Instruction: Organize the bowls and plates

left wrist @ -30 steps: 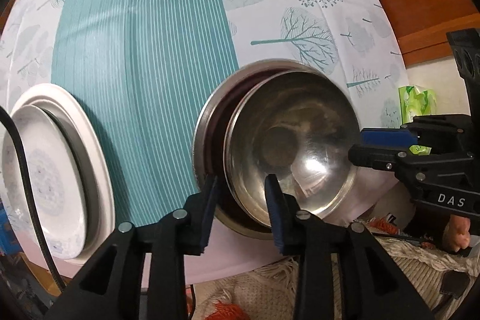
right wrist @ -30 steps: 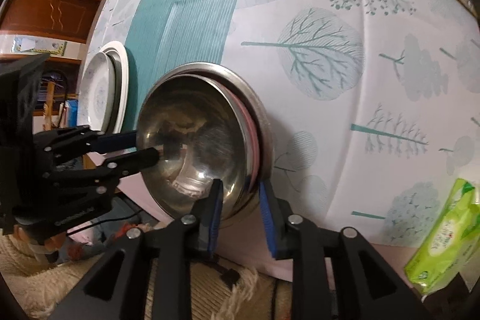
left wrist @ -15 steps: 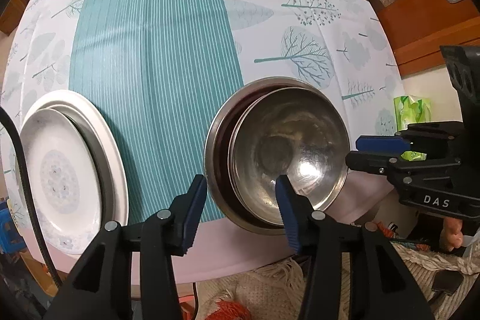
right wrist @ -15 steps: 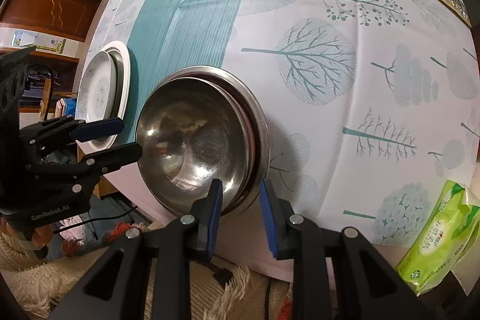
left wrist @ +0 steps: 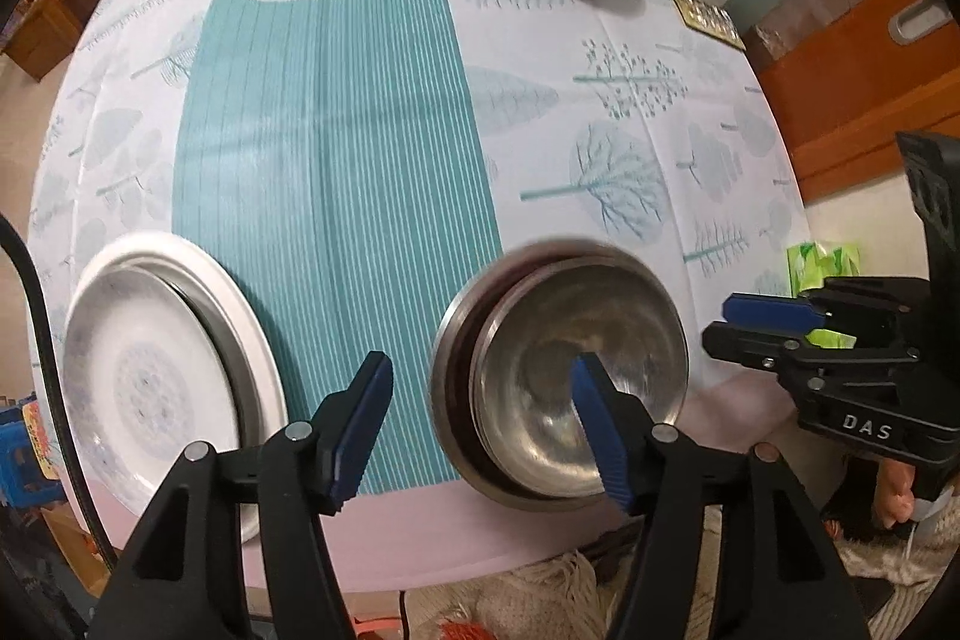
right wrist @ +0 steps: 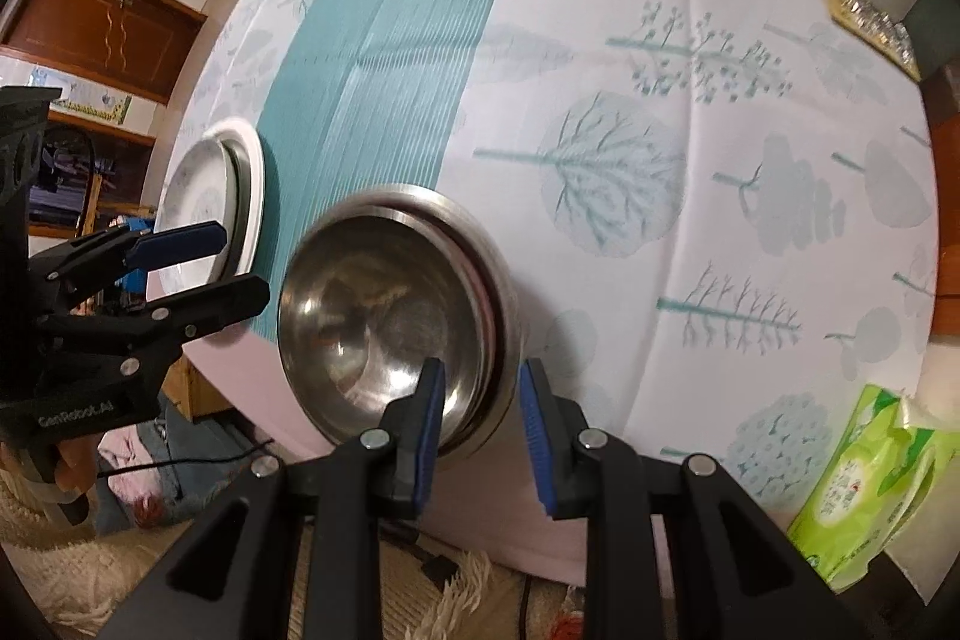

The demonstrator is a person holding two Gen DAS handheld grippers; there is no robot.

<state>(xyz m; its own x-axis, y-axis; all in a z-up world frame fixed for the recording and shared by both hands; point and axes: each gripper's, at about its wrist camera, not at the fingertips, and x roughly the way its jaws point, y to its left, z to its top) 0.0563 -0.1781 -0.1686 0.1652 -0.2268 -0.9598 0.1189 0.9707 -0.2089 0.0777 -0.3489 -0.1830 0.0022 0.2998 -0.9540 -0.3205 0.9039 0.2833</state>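
While left claw [left wrist: 480,430] opens empty, right claw [right wrist: 480,427] narrow, unclamped; three steel bowls [left wrist: 576,370], two plates [left wrist: 150,376]

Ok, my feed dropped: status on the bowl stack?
Left gripper opening over bowl stack rim, pads clear. Right gripper straddles rim, grip unclear. Nothing in the way.

A stack of steel bowls [right wrist: 384,316] is seen just ahead of the right gripper [right wrist: 480,424], whose jaws straddle the near rim with a gap. To its left, the left gripper [right wrist: 222,262] is opening, nothing between its jaws, with stacked plates [right wrist: 210,196] beyond.
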